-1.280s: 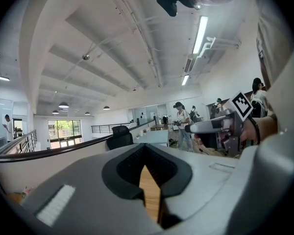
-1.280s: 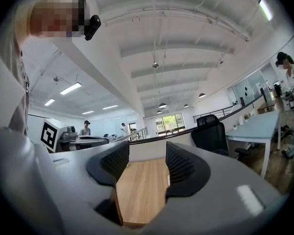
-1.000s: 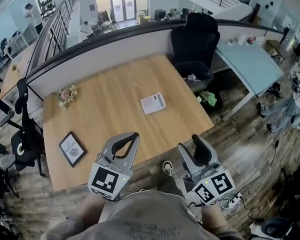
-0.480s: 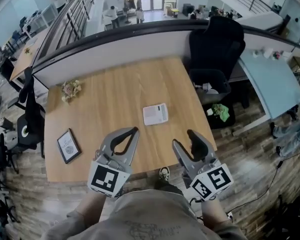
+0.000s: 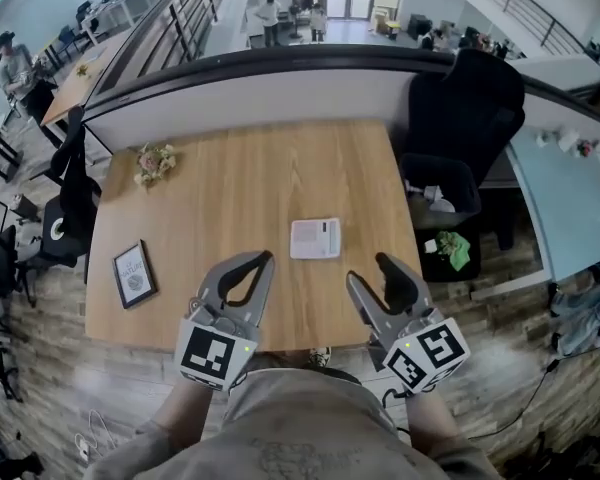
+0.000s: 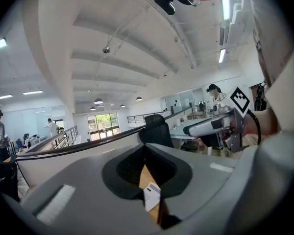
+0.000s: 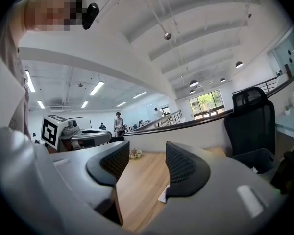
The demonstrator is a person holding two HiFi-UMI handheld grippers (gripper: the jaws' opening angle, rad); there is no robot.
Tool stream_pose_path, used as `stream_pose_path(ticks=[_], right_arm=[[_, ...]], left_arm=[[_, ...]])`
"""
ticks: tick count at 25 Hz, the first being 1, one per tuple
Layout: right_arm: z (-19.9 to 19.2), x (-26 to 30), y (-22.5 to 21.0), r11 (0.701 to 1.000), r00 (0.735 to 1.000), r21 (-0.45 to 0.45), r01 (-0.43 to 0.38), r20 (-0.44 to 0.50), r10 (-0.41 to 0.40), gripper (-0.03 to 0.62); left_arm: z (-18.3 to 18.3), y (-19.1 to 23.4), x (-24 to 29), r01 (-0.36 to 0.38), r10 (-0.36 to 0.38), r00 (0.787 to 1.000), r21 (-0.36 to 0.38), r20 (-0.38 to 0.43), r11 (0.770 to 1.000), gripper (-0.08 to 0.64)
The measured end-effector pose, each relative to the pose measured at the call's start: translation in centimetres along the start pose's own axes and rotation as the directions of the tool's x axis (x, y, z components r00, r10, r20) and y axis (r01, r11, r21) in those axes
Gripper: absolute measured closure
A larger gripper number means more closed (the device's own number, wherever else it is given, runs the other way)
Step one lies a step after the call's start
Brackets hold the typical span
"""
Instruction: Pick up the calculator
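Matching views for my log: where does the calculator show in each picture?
Head view: calculator at centre, on the wooden table.
Left gripper view: calculator low centre, a white sliver.
Right gripper view: calculator low centre, only a white edge.
Shared landmark: black office chair, beyond the table's far right corner.
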State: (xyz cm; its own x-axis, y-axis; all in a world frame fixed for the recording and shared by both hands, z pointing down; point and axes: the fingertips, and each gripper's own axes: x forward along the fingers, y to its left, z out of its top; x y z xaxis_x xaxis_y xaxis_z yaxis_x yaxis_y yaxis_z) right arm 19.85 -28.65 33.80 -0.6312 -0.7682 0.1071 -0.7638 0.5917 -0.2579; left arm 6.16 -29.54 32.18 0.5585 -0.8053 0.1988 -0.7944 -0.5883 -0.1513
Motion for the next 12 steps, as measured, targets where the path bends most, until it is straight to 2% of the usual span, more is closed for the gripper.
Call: stream_pose_path(ticks=[12], right_arm=[[-1.3,0.9,-1.9,0.997,1.000,0.076,0.009,-0.021,-0.007,0.376]], left_arm=[[-1.0,0.6,0.4,-0.028,0.027,0.999,-0.019,-0.020,0.999,0.558]])
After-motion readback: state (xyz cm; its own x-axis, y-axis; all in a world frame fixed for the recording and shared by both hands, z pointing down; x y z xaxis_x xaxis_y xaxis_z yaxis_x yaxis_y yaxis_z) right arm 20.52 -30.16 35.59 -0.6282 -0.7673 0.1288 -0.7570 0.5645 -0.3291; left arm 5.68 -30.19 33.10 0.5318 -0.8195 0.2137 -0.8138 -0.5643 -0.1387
